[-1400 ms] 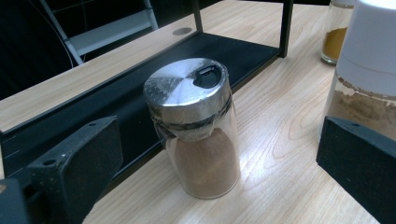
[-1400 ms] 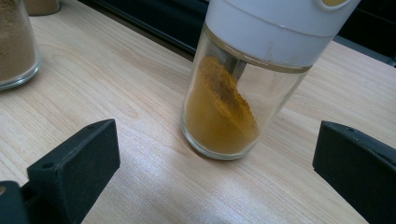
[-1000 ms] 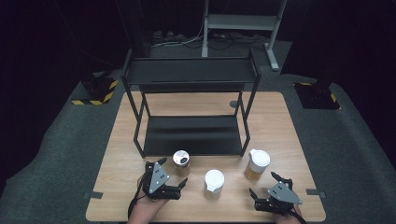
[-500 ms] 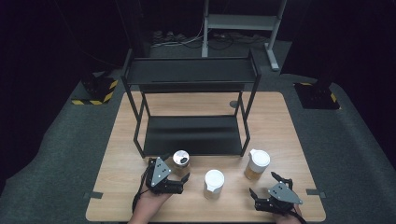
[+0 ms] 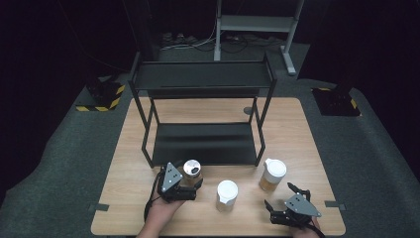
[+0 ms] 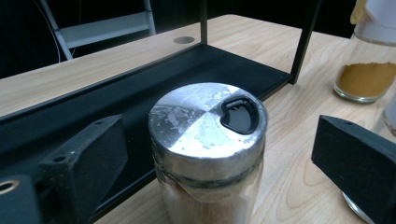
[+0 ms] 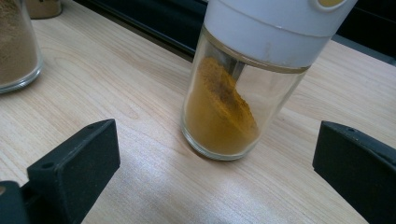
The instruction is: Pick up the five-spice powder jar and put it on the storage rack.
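Your left gripper (image 6: 210, 163) brackets the upright, silver-lidded glass spice jar (image 6: 208, 154): fingers (image 6: 84, 163) just been closing, apart on either side, not yet pressing its walls.

Table (image 5: 148, 218) lit from overhead, room beyond near black; high view soft and low-detail, gripper views sharper, glare patch on the metal jar lid (image 6: 201, 121), soft sheen on wood near the glass jar (image 7: 233, 93), close jaws slightly defocused.

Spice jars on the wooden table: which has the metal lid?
The glass jar with the silver metal lid, between the left gripper's jaws by the black rack; the other two jars have white lids.
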`<state>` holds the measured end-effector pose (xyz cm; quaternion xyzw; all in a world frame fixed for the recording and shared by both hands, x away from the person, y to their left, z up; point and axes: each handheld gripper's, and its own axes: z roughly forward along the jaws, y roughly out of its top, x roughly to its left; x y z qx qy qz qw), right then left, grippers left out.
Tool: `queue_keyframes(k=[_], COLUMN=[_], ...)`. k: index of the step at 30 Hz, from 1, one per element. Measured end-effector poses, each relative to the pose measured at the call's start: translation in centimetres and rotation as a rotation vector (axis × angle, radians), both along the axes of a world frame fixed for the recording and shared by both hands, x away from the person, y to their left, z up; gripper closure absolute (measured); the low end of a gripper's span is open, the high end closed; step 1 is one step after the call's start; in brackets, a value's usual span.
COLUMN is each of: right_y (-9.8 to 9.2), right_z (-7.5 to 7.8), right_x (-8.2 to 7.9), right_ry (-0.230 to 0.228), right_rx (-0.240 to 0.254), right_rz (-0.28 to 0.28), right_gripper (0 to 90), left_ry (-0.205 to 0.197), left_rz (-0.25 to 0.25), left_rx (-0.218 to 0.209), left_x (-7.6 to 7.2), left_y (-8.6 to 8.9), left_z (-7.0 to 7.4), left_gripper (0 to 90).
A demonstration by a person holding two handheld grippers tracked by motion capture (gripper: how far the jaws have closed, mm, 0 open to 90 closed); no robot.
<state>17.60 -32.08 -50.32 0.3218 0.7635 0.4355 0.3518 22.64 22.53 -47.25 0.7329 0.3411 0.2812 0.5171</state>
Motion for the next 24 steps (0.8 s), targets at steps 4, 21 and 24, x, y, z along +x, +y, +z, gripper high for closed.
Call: queue_keyframes(k=[4,21,24], right_y=[0.0,-0.1,-0.2], right_z=[0.0,0.0,0.0], right_x=[0.0,0.1,0.1], right_ry=[0.0,0.001,0.001], right_rx=[0.002,0.004,0.005], right_rz=[0.0,0.005,0.006], right_gripper=[0.1,0.1,0.1], left_ry=[0.004,0.003,0.003], left_rz=[0.003,-0.021,-0.022], left_rx=[-0.018,-0.031,-0.034], left_x=[0.5,1.3,1.3], left_y=[0.0,0.5,0.5], left_z=[-0.1,-0.7,-0.8], left_gripper=[9.3,34.2,34.6])
